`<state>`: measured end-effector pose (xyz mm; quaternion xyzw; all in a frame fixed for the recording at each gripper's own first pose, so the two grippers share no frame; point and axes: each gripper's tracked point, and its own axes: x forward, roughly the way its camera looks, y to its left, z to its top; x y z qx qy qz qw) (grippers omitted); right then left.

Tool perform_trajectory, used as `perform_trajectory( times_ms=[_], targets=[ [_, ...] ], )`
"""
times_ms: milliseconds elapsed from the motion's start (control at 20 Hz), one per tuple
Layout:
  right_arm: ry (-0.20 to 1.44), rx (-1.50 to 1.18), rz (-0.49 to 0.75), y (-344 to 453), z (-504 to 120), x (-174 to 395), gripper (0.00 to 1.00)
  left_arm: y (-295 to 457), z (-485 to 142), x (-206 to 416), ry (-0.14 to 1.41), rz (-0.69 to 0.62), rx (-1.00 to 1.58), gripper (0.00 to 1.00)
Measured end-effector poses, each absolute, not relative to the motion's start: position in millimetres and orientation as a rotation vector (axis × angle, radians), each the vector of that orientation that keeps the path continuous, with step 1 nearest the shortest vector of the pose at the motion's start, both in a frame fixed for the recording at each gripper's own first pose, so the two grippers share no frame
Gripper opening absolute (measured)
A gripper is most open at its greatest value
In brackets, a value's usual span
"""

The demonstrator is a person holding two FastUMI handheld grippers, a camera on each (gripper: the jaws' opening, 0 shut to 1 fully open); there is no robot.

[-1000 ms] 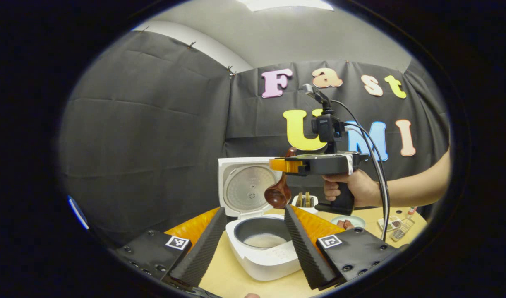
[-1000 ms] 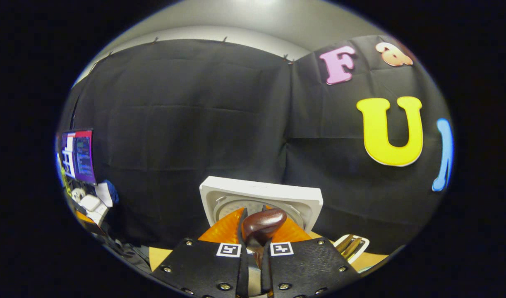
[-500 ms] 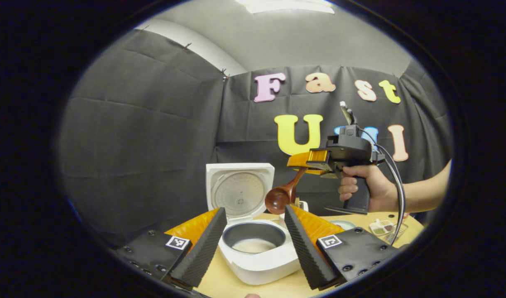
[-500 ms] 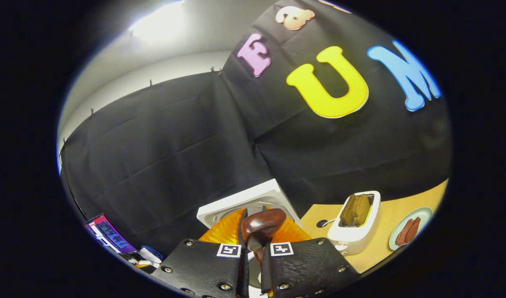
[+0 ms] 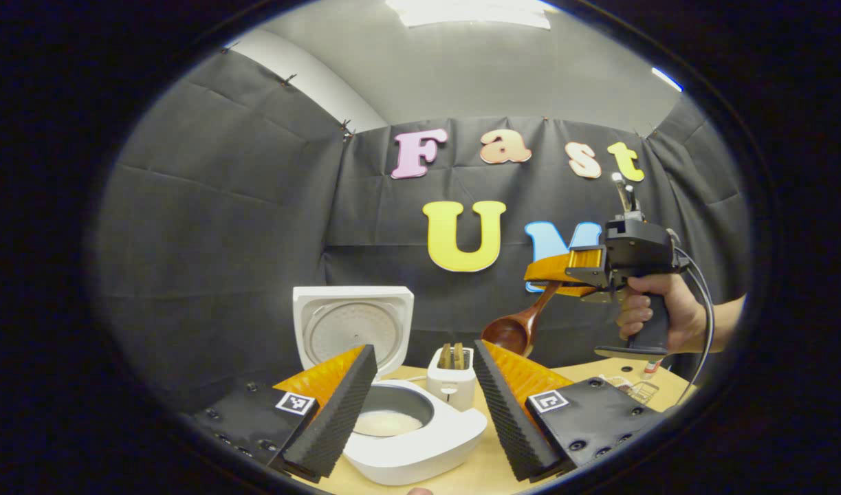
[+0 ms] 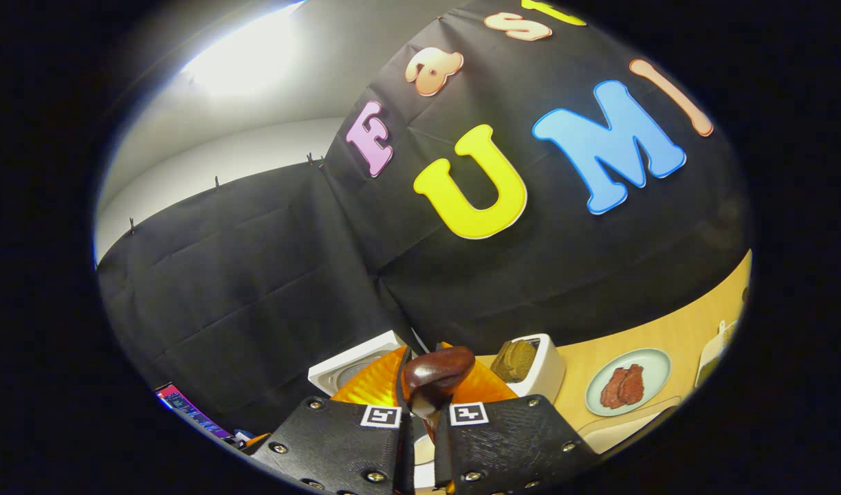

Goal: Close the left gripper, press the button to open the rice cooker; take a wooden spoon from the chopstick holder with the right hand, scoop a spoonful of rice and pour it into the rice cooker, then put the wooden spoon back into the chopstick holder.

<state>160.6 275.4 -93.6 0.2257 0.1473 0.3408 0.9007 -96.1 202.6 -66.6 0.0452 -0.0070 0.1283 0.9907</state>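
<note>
A light wooden table (image 5: 475, 471) stands in front of a black cloth wall. On it, seen in the left gripper view, sits a white rice cooker (image 5: 420, 440) with its lid (image 5: 353, 328) standing upright and open; a pale layer of rice lies at the bottom of the inner pot. Just to the right of the cooker is a white toaster (image 5: 451, 385) holding slices of toast. In the right gripper view the toaster sits beside a pale plate (image 6: 626, 390) carrying reddish slices of meat.

The left gripper (image 5: 420, 399) hovers low in front of the cooker, its two fingers spread wide apart and holding nothing. Up and to the right, a hand (image 5: 657, 313) holds the right gripper (image 5: 554, 271) in the air above the table, to the right of the toaster. Its jaws are pressed together on the handle of the wooden spoon (image 5: 515, 328) (the grip is clearest in the right gripper view). The spoon hangs down and to the left from the fingers, its dark brown bowl above the table, near the toaster and apart from the cooker. The chopstick holder cannot be made out
</note>
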Motion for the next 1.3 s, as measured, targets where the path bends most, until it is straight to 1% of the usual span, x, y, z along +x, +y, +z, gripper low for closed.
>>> perform_trajectory(
  times_ms=[50, 100, 150, 200, 250, 550, 650, 850, 1150, 1300],
  targets=[
    [0.299, 0.480, 0.685, 258.8, -89.4, 157.6, 0.11, 197.6, -62.1, -89.9, -0.021, 0.245, 0.092, 0.99],
    [0.292, 0.483, 0.665, 244.8, -85.9, 154.5, 0.11, 193.1, -58.2, -84.4, -0.027, 0.231, 0.092, 0.96],
    [0.286, 0.482, 0.637, 227.7, -84.1, 152.3, 0.11, 187.1, -56.3, -79.4, -0.027, 0.218, 0.089, 0.99],
    [0.279, 0.483, 0.615, 211.2, -83.2, 146.8, 0.11, 181.1, -56.5, -75.6, -0.023, 0.203, 0.084, 0.97],
    [0.273, 0.489, 0.592, 196.8, -80.8, 142.6, 0.11, 172.5, -55.6, -69.7, -0.022, 0.183, 0.079, 0.99],
    [0.254, 0.496, 0.454, 116.5, -76.8, 128.6, 0.11, 126.7, -52.5, -40.1, -0.030, 0.109, 0.079, 0.98],
    [0.242, 0.486, 0.422, 94.5, -75.8, 126.8, 0.11, 112.1, -45.8, -33.3, -0.056, 0.088, 0.054, 0.98],
    [0.233, 0.480, 0.369, 57.6, -75.0, 127.7, 0.11, 94.1, -45.4, -21.3, -0.055, 0.072, 0.068, 0.98],
    [0.244, 0.465, 0.284, 5.1, -93.9, 136.6, 0.11, 54.6, -45.9, -6.8, -0.042, 0.011, 0.094, 0.97],
    [0.251, 0.483, 0.239, -19.7, -102.9, 138.3, 0.11, 40.2, -46.6, -9.1, -0.044, -0.003, 0.092, 0.96]
  ],
)
